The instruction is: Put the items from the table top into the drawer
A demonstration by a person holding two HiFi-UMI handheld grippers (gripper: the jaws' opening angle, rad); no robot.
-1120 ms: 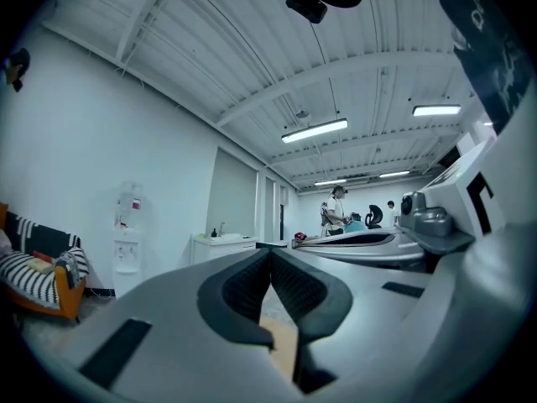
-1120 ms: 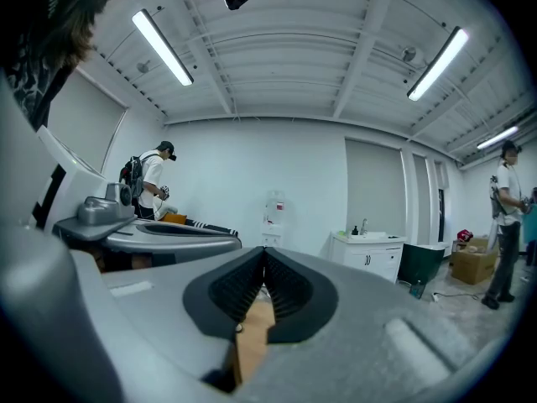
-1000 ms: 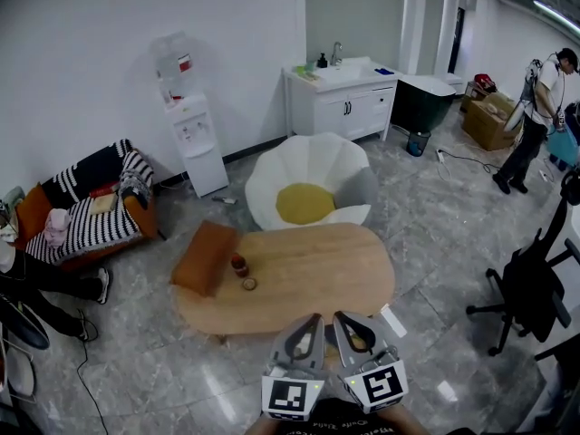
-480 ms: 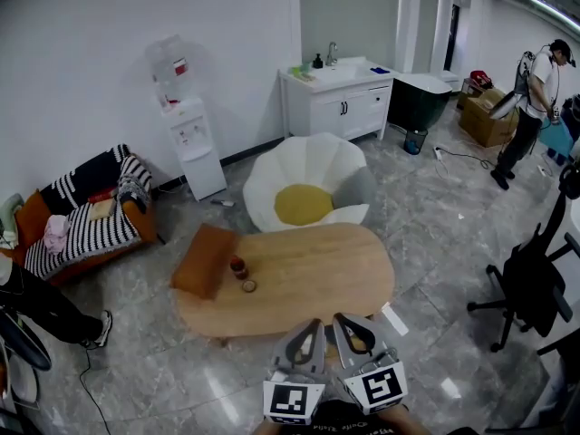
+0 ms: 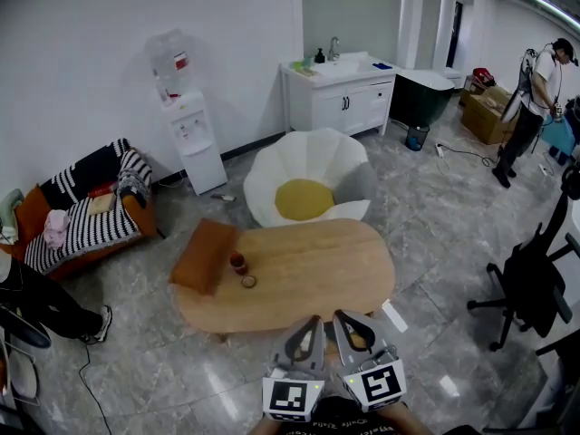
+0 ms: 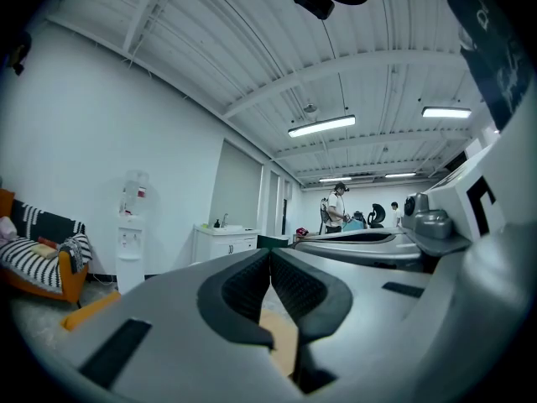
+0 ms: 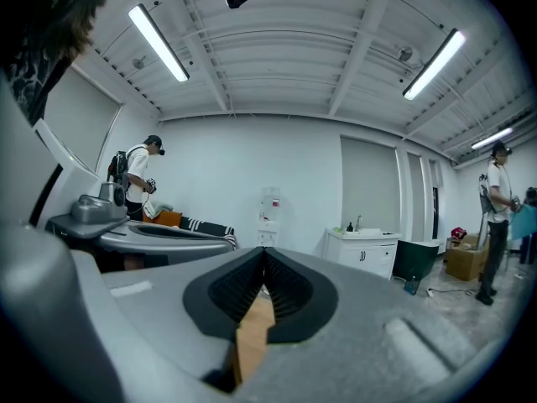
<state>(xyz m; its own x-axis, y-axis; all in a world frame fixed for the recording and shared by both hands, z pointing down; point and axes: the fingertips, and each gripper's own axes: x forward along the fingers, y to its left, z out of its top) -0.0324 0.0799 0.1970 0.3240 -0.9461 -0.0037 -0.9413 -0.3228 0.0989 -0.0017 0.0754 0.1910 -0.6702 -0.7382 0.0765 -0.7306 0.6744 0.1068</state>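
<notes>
A wooden oval table stands in the middle of the head view. Near its left end are a small dark red cup and a small round brownish item, close together. An orange-brown rectangular piece juts from the table's left end; I cannot tell whether it is a drawer. My left gripper and right gripper hover side by side before the table's near edge, well away from both items. In the left gripper view the left gripper is shut on nothing; the right gripper is the same.
A white petal-shaped chair with a yellow cushion stands behind the table. A striped sofa is at the left, a water dispenser and a sink cabinet by the wall, a black office chair at right. A person stands far right.
Both grippers keep their place and stay shut. The person at the back right has shifted a little, and the legs at the left edge have moved.
</notes>
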